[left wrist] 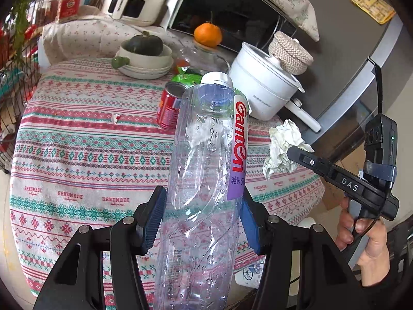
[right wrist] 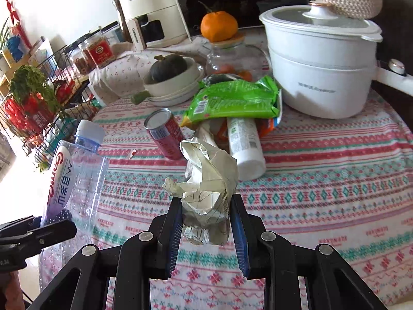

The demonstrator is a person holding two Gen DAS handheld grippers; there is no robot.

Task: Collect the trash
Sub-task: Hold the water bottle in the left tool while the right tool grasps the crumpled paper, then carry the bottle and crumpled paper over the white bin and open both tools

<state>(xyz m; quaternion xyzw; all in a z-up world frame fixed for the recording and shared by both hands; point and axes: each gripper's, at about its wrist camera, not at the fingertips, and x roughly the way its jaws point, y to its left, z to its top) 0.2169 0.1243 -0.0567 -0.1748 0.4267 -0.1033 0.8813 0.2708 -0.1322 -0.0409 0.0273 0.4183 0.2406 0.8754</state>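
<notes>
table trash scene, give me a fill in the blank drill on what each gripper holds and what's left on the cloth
1. The left gripper is shut on an empty plastic ____.
2. The right gripper holds a crumpled ball of ____.
3. The red can on the tablecloth lies on its ____.
4. The orange sits on top of a glass ____.

Missing words: bottle; paper; side; jar

Left gripper (left wrist: 204,217) is clamped on a bottle (left wrist: 206,170); right gripper (right wrist: 206,228) is clamped on crumpled paper (right wrist: 206,191), its handle held by a hand (left wrist: 361,245).
</notes>
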